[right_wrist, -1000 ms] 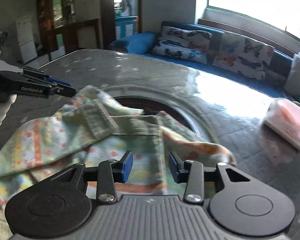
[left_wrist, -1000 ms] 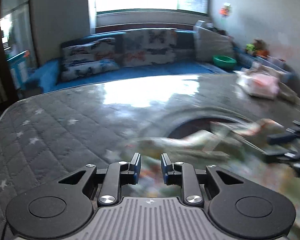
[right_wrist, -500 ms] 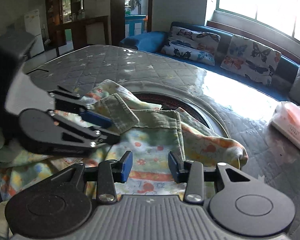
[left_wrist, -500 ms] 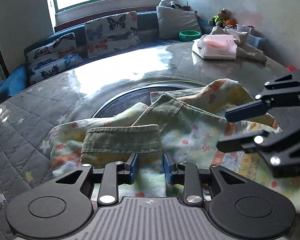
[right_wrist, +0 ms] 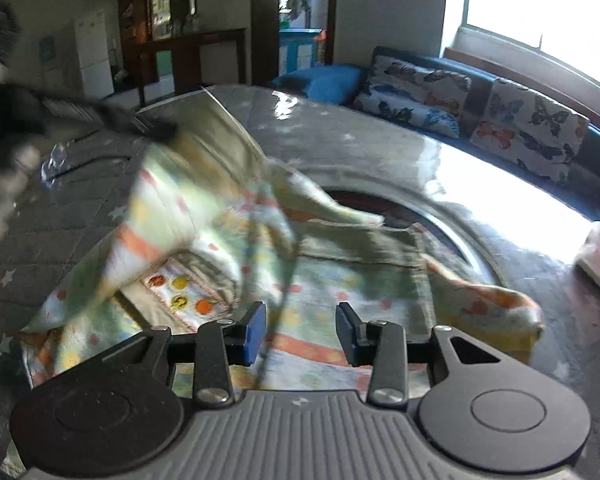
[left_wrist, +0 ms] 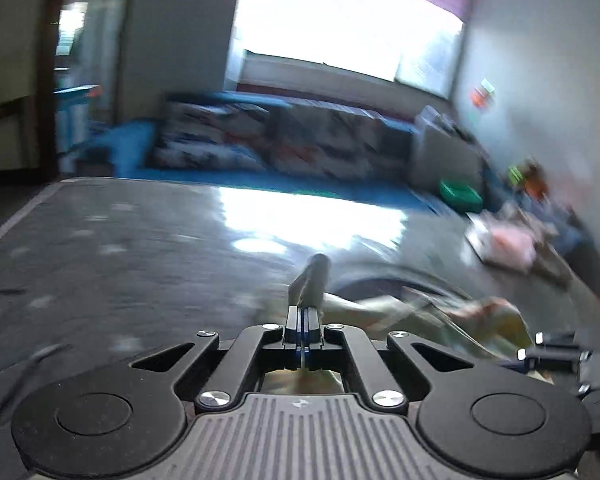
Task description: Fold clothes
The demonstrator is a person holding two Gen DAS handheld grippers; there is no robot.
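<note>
- Looks like the start of a fold: one edge of the cloth (right_wrist: 228, 240) lifted, the rest lying flat on the counter (right_wrist: 380, 152).
- Left tongs (left_wrist: 302, 316) shut tight on a green strip of the cloth, strip poking up past the tips.
- Seen from the right view, left tongs (right_wrist: 156, 130) up high at the far left, pulling a flap of cloth up and over.
- Right tongs (right_wrist: 301, 334) wide open, holding nothing.
- Right tongs low over the near part of the cloth, with a thin hanging edge between the two blue pads (right_wrist: 254, 334).
- Cannot tell if the pads touch that edge.
- Most of the cloth right in front of the right tongs, spread toward the dark round ring (right_wrist: 440, 216) in the counter.
- Next, likely: bring the lifted flap across and lay it down flat on the rest.
- Needs a slow pull, so the flap does not slip out or bunch up.
- Right tongs could pinch the near edge or press it down to keep it from sliding.
- Left view very blurry, so little more to tell there.
</note>
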